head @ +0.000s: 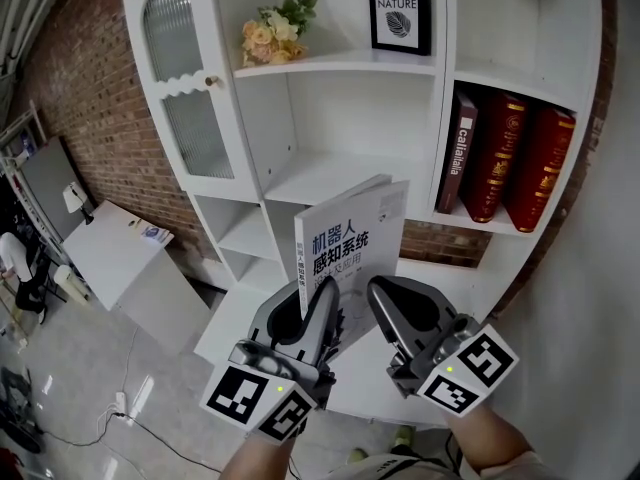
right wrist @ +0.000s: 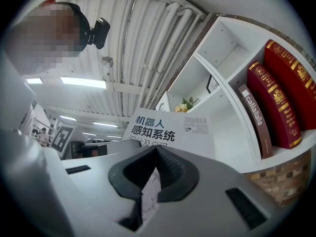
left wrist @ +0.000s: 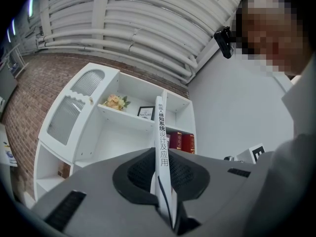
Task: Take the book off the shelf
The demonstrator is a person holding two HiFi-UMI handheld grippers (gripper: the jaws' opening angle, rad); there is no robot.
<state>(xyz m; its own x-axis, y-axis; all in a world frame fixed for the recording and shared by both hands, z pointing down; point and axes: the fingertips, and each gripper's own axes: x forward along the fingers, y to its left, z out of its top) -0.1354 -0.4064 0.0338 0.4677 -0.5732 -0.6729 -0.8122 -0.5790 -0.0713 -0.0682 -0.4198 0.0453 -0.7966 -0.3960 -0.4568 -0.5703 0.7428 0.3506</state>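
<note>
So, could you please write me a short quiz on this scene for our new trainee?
1. True or false: the white book lies flat, with no gripper touching it.
2. The left gripper clamps the book at: A) its spine side, B) its top edge, C) nothing at all.
3. How many books stand in the right compartment of the shelf?
Key: 1 false; 2 A; 3 three.
</note>
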